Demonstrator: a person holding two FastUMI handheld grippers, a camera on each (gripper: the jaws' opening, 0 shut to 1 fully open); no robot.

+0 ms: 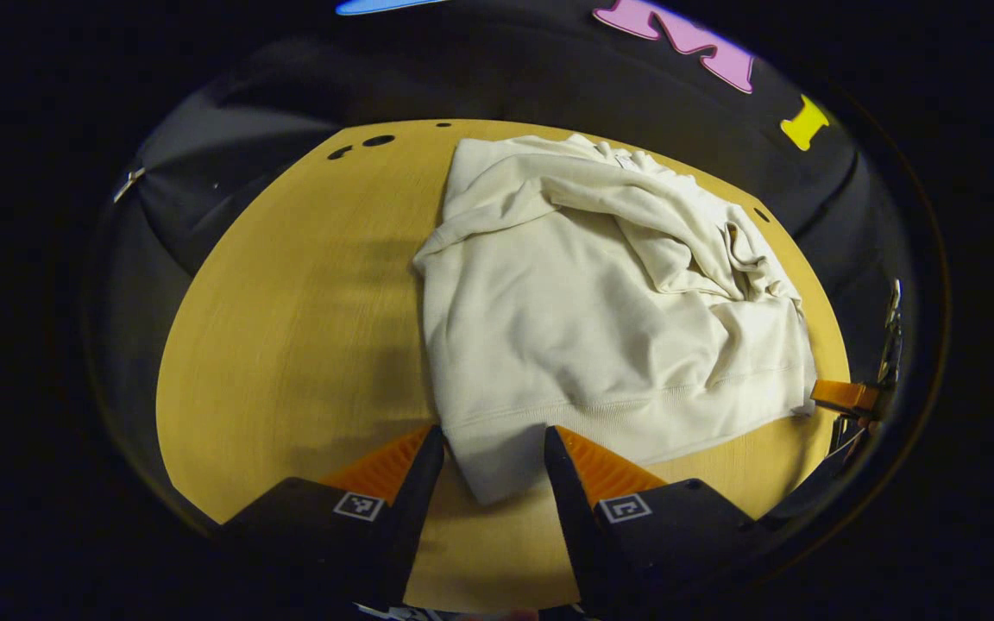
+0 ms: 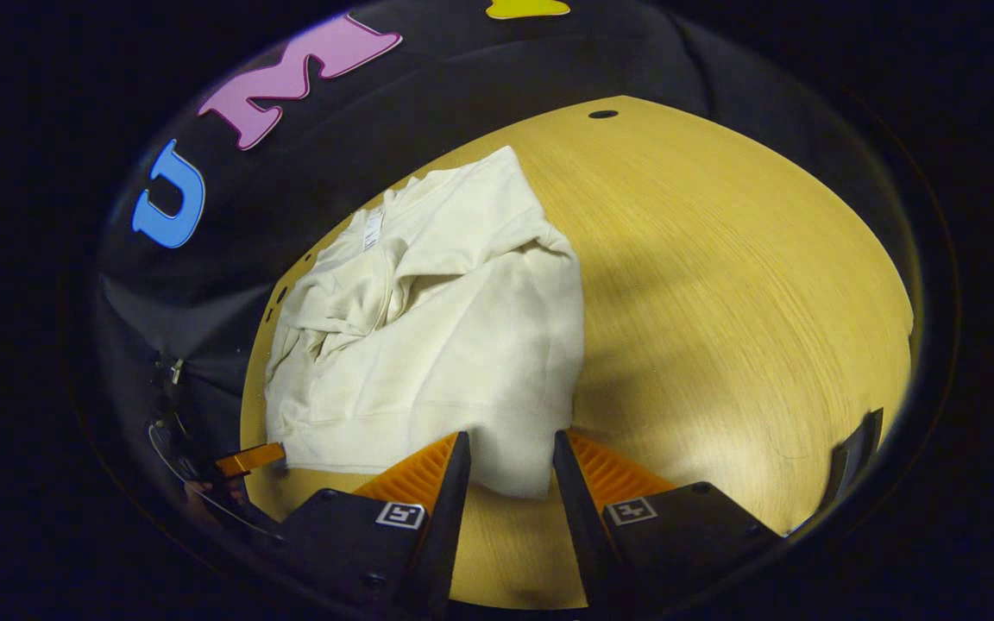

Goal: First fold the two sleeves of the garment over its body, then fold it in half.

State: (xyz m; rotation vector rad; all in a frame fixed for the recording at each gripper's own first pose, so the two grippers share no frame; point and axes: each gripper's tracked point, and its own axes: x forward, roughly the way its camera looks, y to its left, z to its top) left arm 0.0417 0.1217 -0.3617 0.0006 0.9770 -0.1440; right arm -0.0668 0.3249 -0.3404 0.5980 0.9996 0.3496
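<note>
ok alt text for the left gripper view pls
A cream sweatshirt lies on a yellow wooden table, sleeves folded over its body. The left gripper straddles its near hem corner, fingers open; the right gripper is at the far hem corner.

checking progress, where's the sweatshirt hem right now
The sweatshirt hem lies at the near edge of the wooden table, one corner between the left tongs, the other between the right tongs.
</note>
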